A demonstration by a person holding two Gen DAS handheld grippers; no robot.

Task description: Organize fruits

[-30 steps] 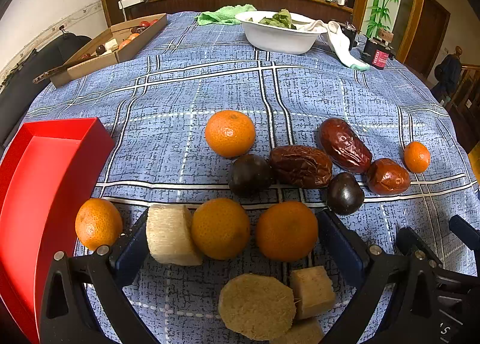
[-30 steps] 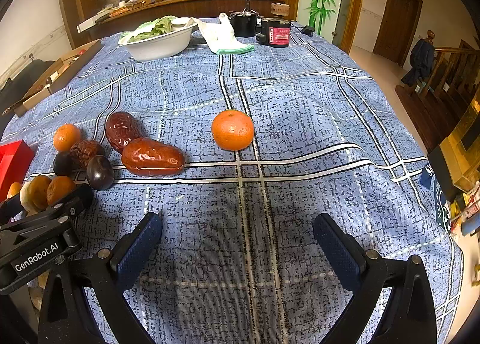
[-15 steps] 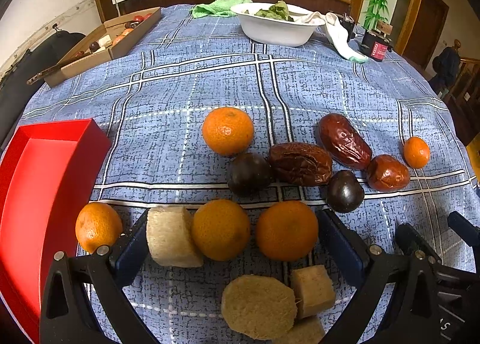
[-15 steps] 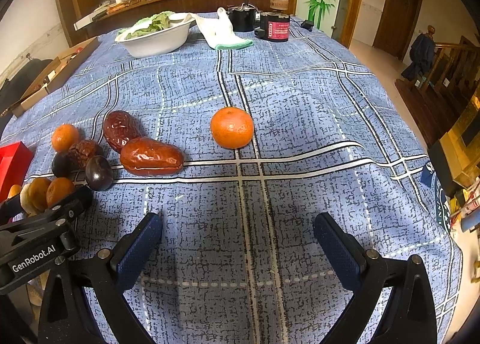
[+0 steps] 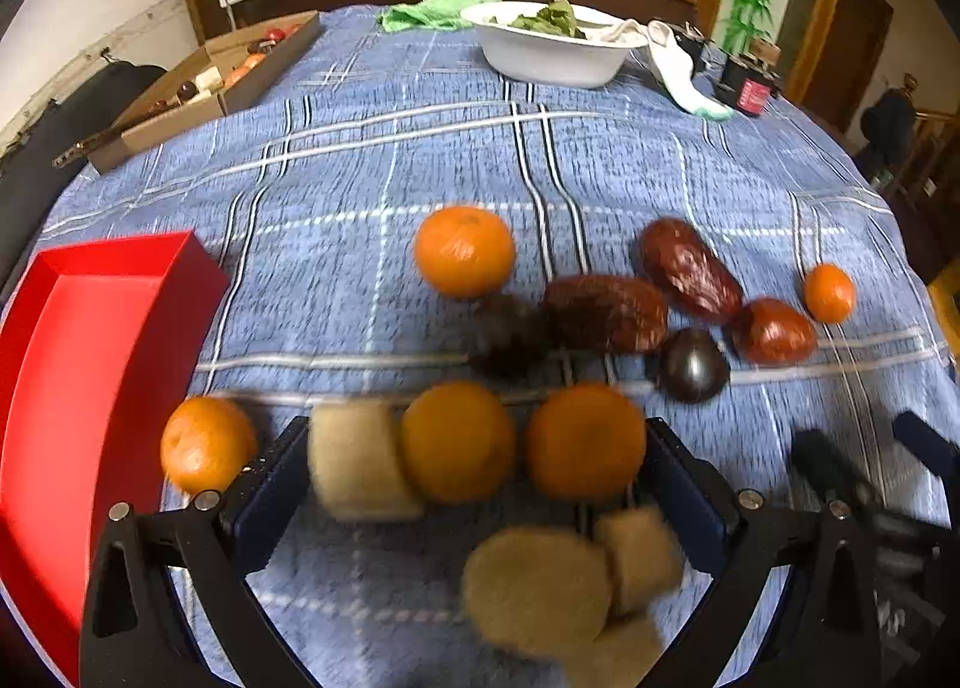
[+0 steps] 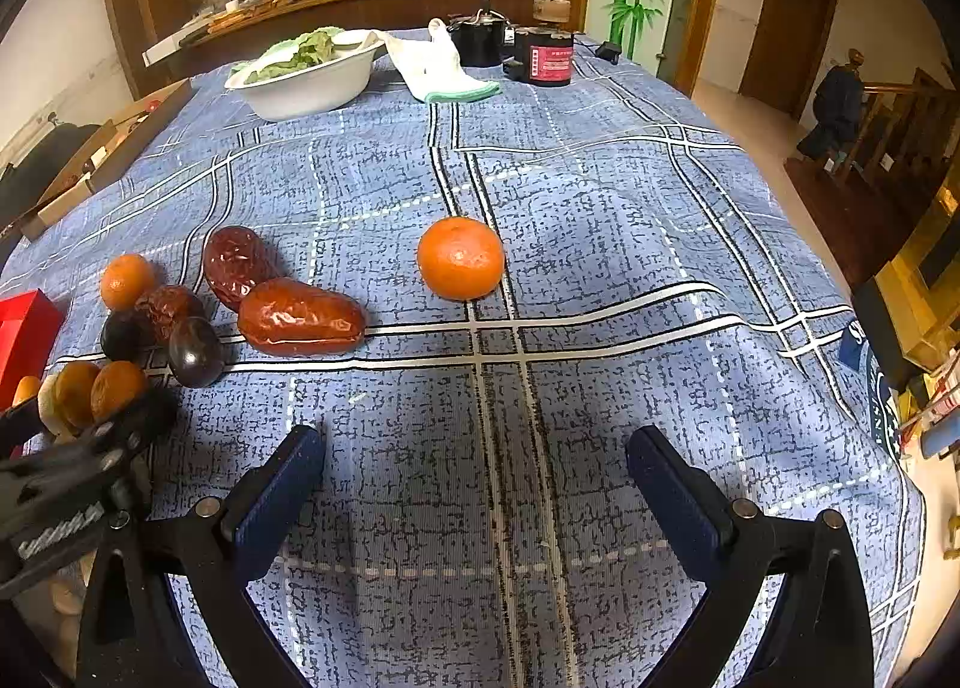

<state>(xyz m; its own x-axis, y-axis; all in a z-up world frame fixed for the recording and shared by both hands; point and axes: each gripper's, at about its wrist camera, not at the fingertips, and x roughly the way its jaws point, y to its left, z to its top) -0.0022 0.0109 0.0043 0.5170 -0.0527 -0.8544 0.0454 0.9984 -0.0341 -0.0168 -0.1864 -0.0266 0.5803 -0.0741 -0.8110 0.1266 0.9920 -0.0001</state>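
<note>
Blue plaid cloth covers the table [image 5: 420,160]. Taking the red rectangular plastic tray [image 5: 72,364] as landmark: just right of it lies a round orange mandarin [image 5: 207,444]. Further right, the left gripper [image 5: 474,448] has its fingers spread wide around a beige cut chunk [image 5: 357,457] and two orange mandarins [image 5: 459,439], gripping none. The right gripper [image 6: 474,463], well right of the tray, is likewise spread over bare cloth, facing a lone mandarin [image 6: 461,258].
</note>
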